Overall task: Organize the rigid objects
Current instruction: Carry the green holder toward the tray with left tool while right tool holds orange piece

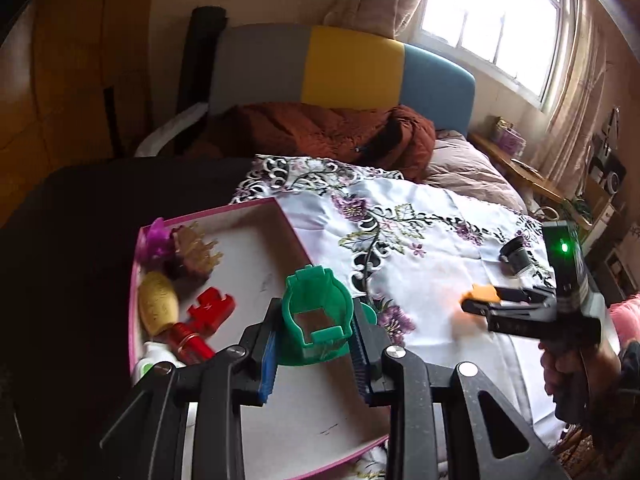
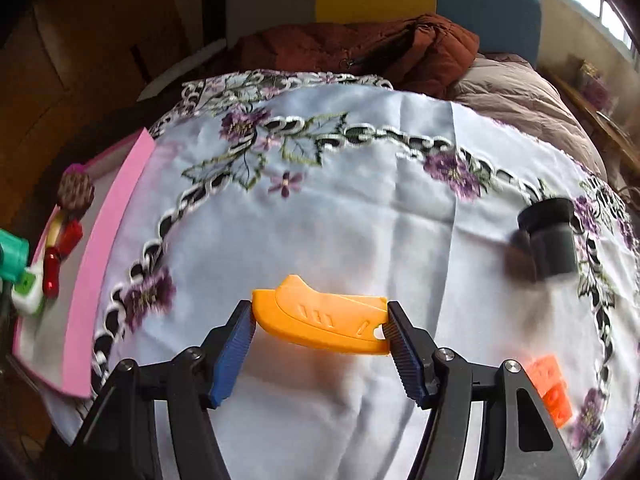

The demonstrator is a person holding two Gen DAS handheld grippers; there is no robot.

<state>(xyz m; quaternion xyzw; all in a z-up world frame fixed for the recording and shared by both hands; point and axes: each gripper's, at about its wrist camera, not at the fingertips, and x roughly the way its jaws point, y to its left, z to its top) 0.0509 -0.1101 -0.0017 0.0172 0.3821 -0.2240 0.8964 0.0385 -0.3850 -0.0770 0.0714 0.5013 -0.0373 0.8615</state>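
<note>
My left gripper (image 1: 314,330) is shut on a green plastic piece (image 1: 316,312) and holds it over the pink-rimmed box (image 1: 224,210). The box holds a purple flower, a brown comb-like piece, a yellow oval piece (image 1: 158,302), a red block (image 1: 210,308) and a red cylinder. My right gripper (image 2: 320,330) is shut on an orange plastic piece (image 2: 322,316), held above the floral cloth (image 2: 360,208). That gripper also shows in the left wrist view (image 1: 478,300), to the right of the box.
A black cylinder (image 2: 550,238) lies on the cloth at the right. An orange block (image 2: 550,388) lies at the near right. A rust-coloured quilt (image 1: 320,130) and a headboard are behind. The pink box shows at the left in the right wrist view (image 2: 108,248).
</note>
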